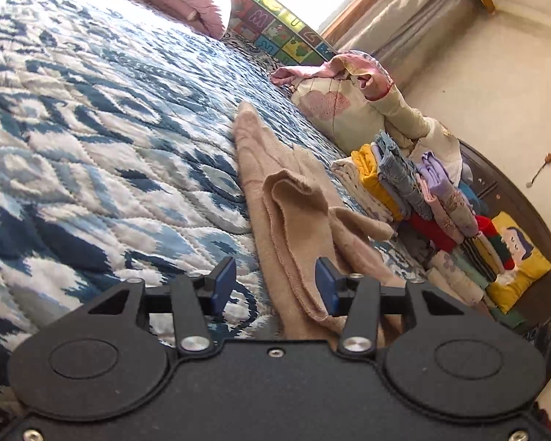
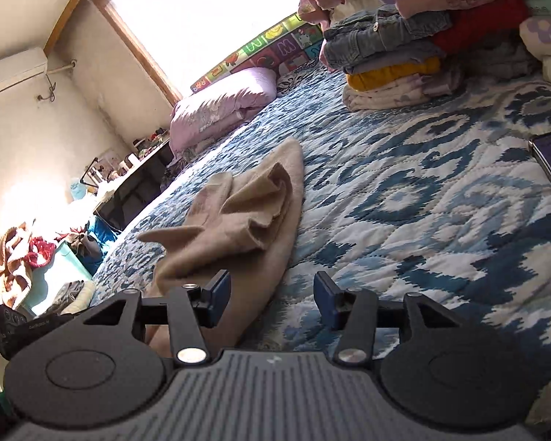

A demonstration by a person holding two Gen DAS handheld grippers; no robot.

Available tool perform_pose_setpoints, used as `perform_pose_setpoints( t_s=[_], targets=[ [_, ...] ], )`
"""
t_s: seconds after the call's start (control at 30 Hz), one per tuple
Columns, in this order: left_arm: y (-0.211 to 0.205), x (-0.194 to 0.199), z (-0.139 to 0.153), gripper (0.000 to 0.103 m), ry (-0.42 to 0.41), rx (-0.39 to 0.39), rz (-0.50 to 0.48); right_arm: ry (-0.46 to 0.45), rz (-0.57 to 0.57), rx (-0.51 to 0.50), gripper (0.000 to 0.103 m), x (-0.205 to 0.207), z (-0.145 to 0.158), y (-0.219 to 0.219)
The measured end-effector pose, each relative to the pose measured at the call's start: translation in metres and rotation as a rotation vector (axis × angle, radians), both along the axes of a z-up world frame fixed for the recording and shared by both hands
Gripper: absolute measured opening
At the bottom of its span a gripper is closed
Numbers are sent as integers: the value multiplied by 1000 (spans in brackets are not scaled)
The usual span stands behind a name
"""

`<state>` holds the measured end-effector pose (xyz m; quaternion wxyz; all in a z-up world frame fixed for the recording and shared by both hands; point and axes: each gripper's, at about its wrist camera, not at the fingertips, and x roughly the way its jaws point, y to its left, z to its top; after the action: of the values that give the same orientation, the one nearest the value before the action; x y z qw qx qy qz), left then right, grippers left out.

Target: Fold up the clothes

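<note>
**Beige garment ran away from both hand-held grippers, lengthwise up the bed**

Nearest us, the left hand-held gripper [image 1: 275, 286] stood with its jaws apart and nothing pinched, the beige garment [image 1: 294, 205] lying just beyond, its near hem between and right of the pads. The right hand-held gripper [image 2: 272, 303] was likewise parted and empty, the same cloth [image 2: 238, 213] ahead and left of it. We judged its long axis ran away from us along the quilted bed [image 1: 92, 128], both ends equally reachable. Farther off sat the folded stack [image 2: 404, 58].
</note>
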<state>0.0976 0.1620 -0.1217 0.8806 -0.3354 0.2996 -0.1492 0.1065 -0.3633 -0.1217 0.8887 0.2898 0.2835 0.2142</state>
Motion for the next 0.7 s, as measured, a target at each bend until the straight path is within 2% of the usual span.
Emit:
perform_pose_setpoints(
  t_s=[0.07,0.1,0.17,0.23,0.37,0.43,0.5,0.53,0.57,0.6,0.7],
  targets=[
    [1,-2,-8,53,60,-61,21,44,-54,107,58,-3,-10,-16],
    [-1,-1,-12,54,91,-86,22,57,-65,125,58,-1,-13,-18],
    [-8,2,-17,56,147,-118,10,73,-76,137,71,6,-16,-15],
    [-20,5,-21,60,171,-128,-10,106,-56,162,79,17,-23,-6],
    [-43,12,-29,66,200,-144,-57,181,-13,142,83,39,-38,25],
    [-52,13,-29,69,193,-124,-75,203,18,134,84,47,-44,41],
    [-60,13,-29,68,182,-102,-86,205,57,103,72,50,-46,56],
    [-63,13,-30,62,172,-100,-101,218,80,94,48,51,-48,62],
    [-65,12,-30,29,161,-86,-111,232,103,93,35,53,-51,67],
    [-68,11,-29,19,149,-64,-119,241,123,101,35,54,-53,71],
    [-67,3,-15,15,78,-26,-117,210,176,135,31,52,-48,80]
  ],
)
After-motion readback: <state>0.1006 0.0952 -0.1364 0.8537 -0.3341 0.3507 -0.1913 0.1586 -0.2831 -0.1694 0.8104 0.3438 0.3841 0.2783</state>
